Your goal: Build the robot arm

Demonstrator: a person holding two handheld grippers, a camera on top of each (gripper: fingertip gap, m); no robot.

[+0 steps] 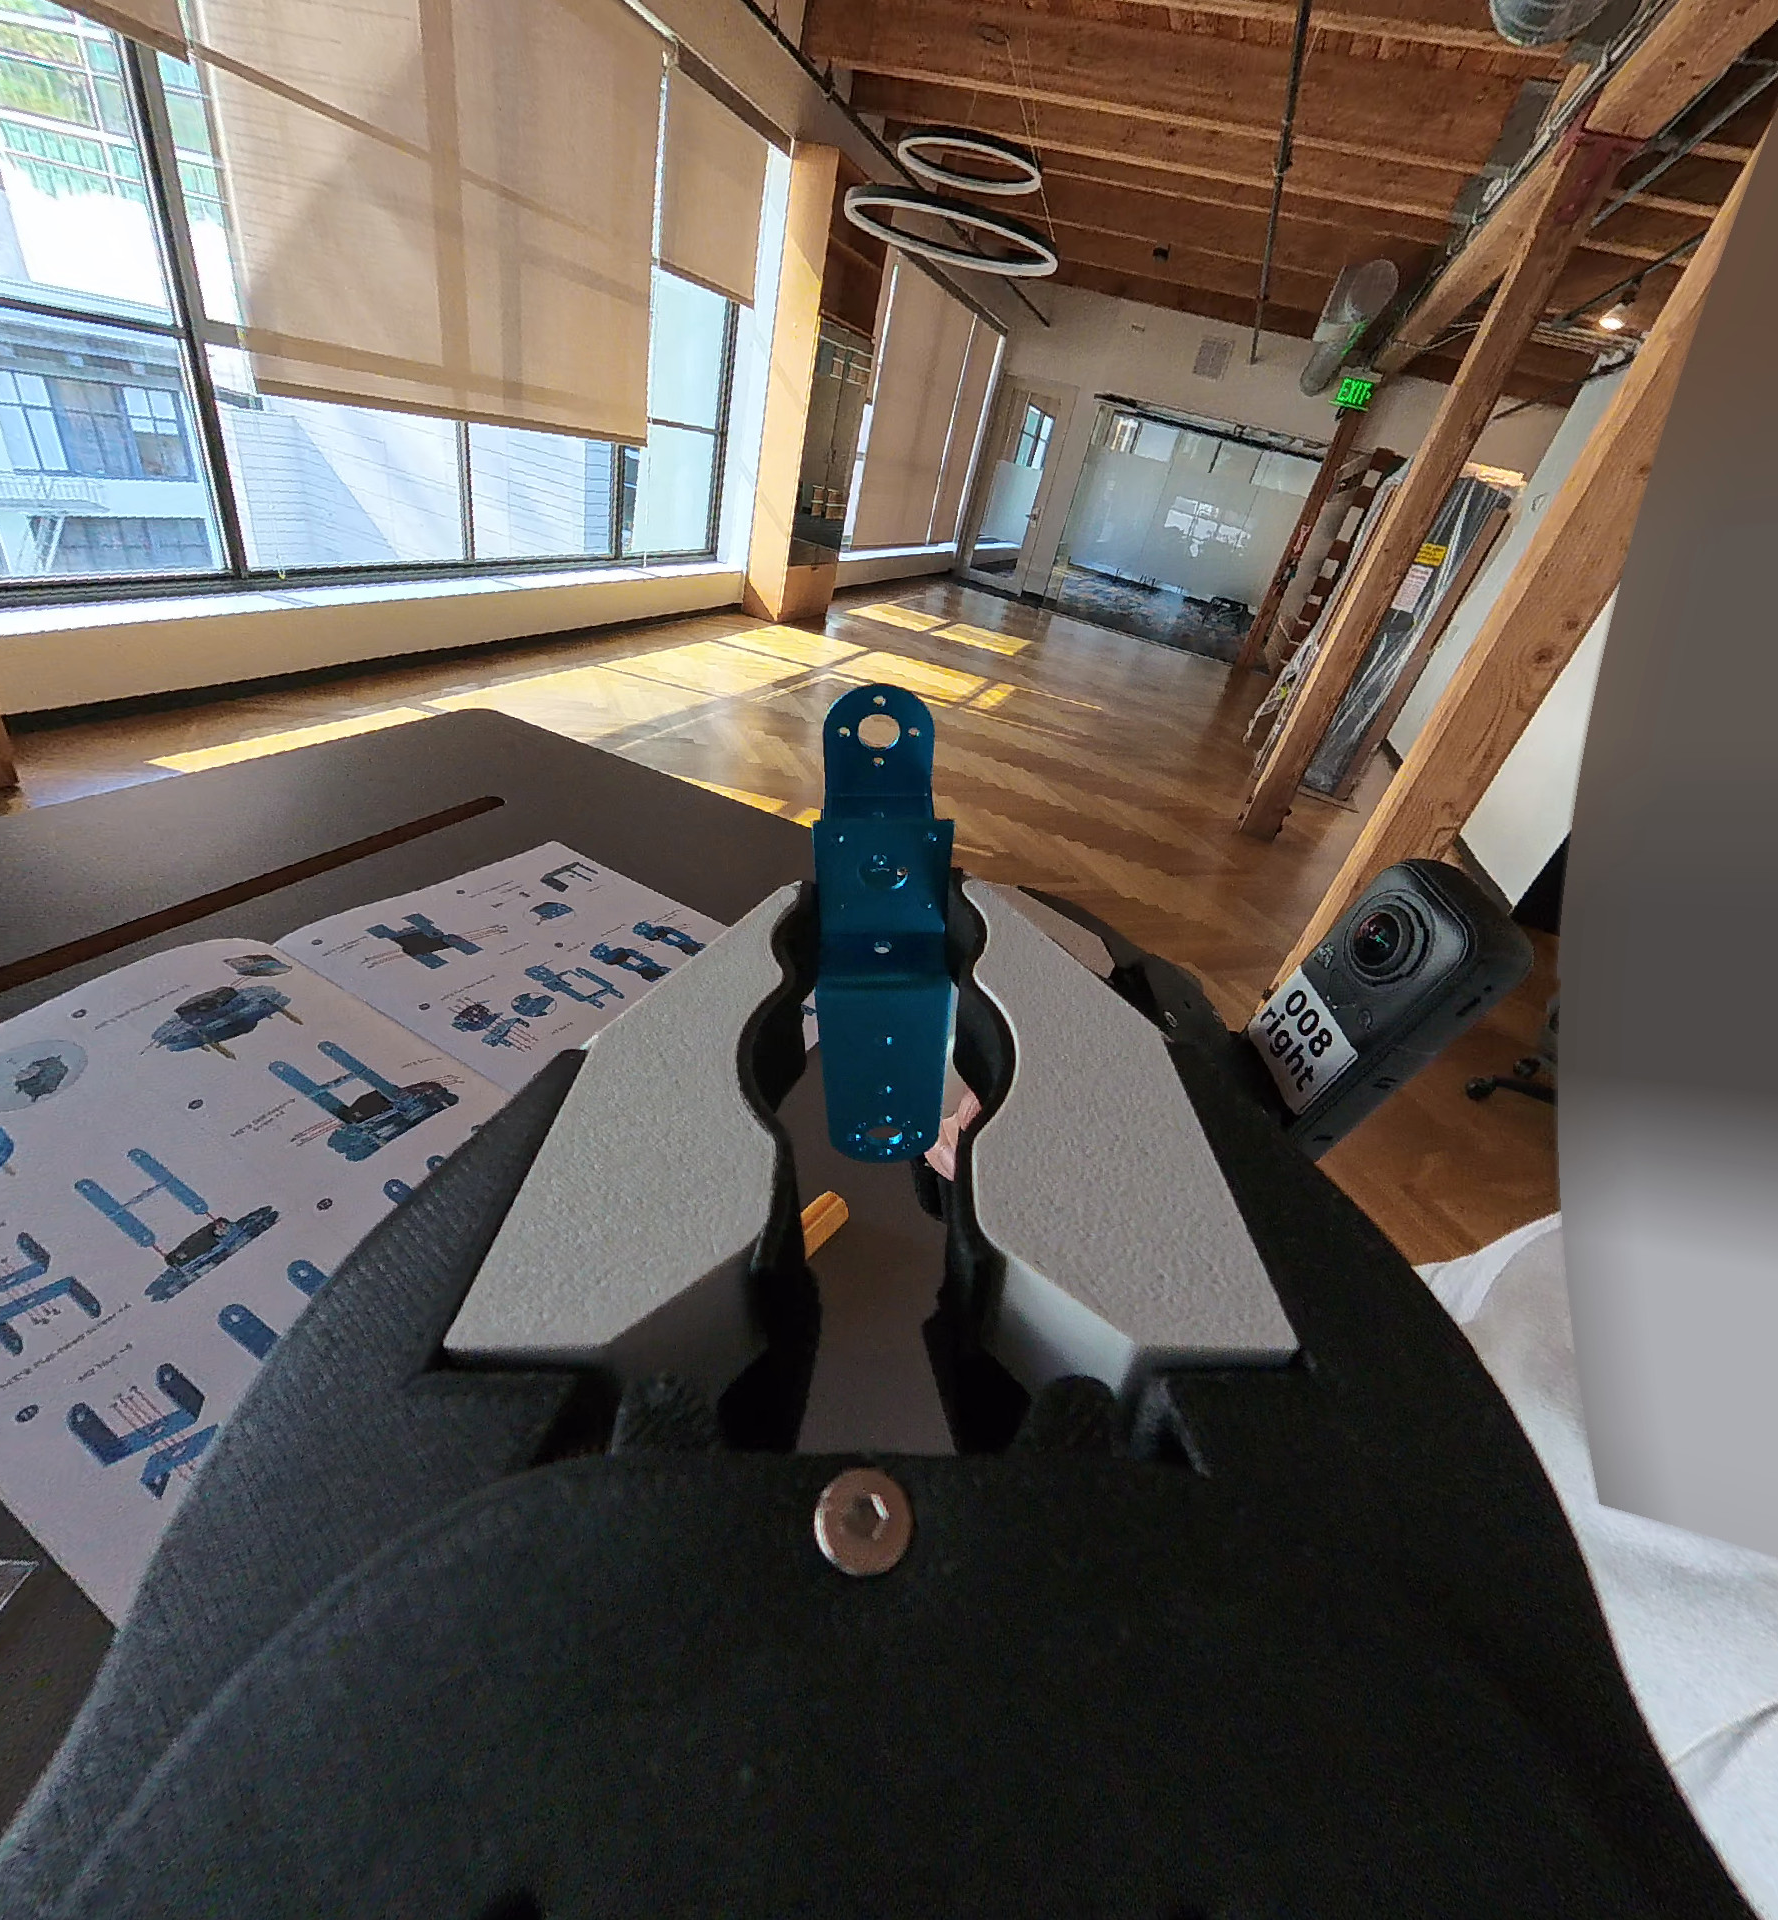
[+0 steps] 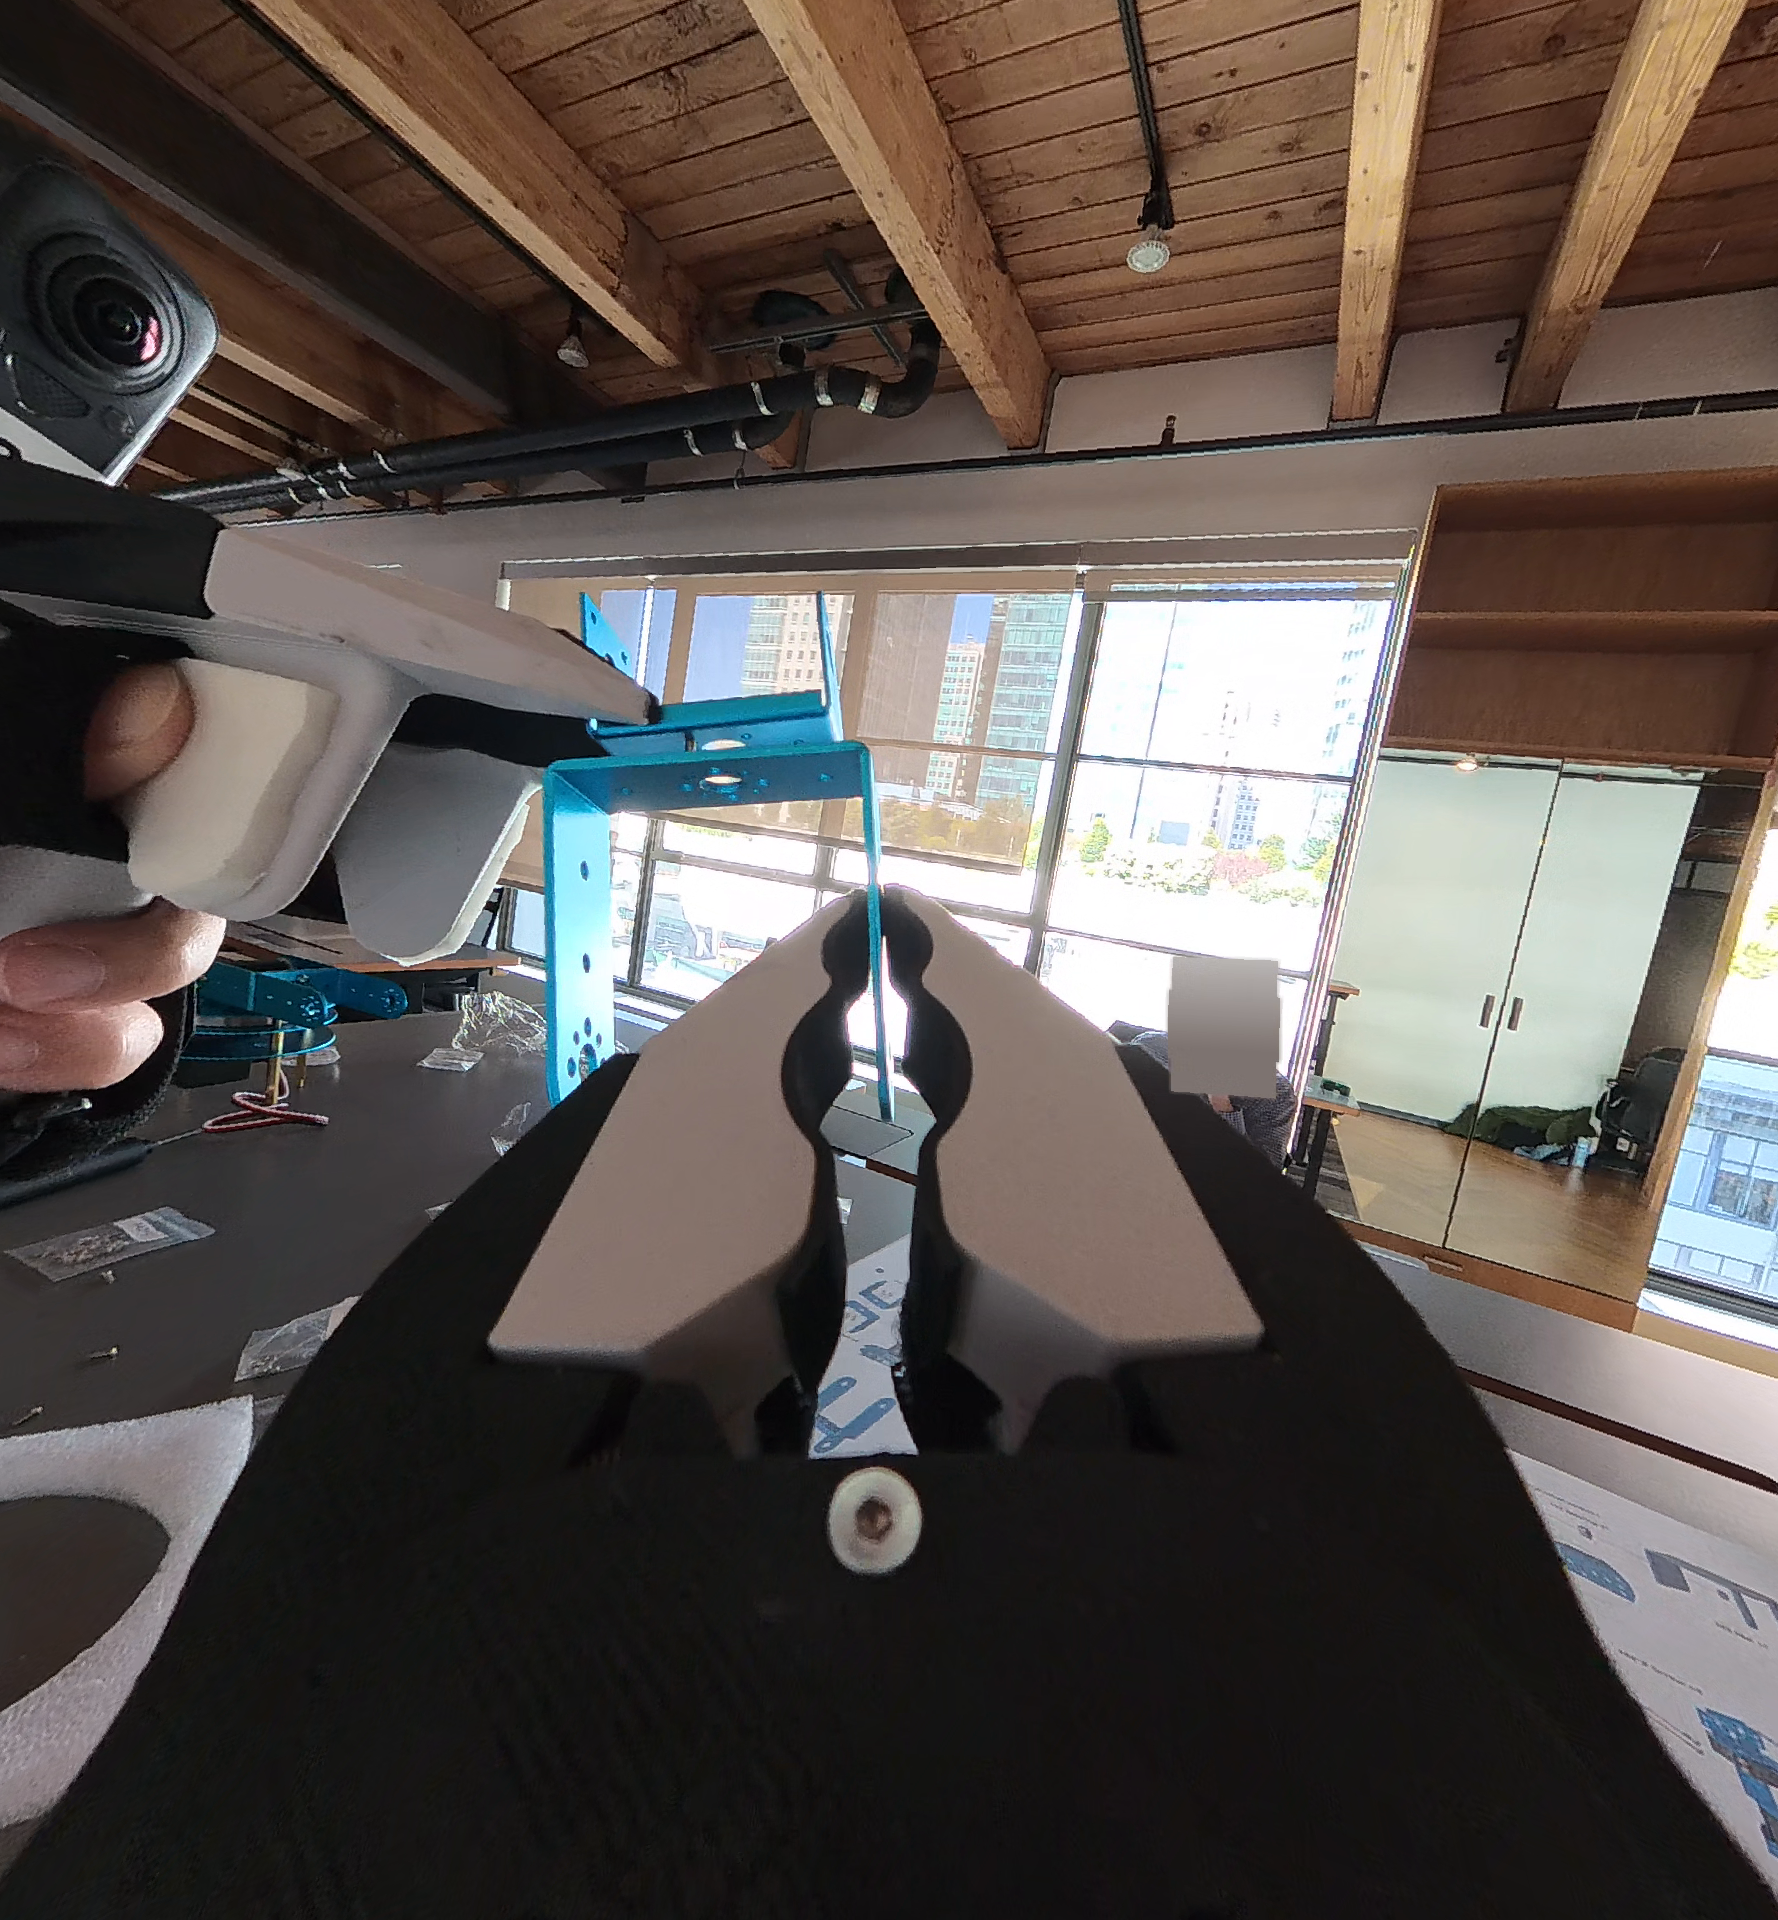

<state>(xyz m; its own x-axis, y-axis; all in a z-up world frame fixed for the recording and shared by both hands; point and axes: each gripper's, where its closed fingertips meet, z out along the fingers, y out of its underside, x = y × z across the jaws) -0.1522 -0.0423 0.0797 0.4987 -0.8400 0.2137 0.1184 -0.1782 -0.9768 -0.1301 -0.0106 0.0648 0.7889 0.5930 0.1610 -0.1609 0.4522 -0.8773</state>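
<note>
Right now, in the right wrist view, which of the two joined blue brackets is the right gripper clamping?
The lower blue bracket, opening downward: the right gripper pinches its thin right leg. The upper blue bracket, opening upward, sits at the left gripper.

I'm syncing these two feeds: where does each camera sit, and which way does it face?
Left wrist view: on the left gripper, facing windows and wood floor; its fingers clamp the blue bracket above the manual.
Right wrist view: on the right gripper, facing windows and ceiling; it pinches a bracket leg.
Shared: the bracket, the table, each other's gripper.
</note>
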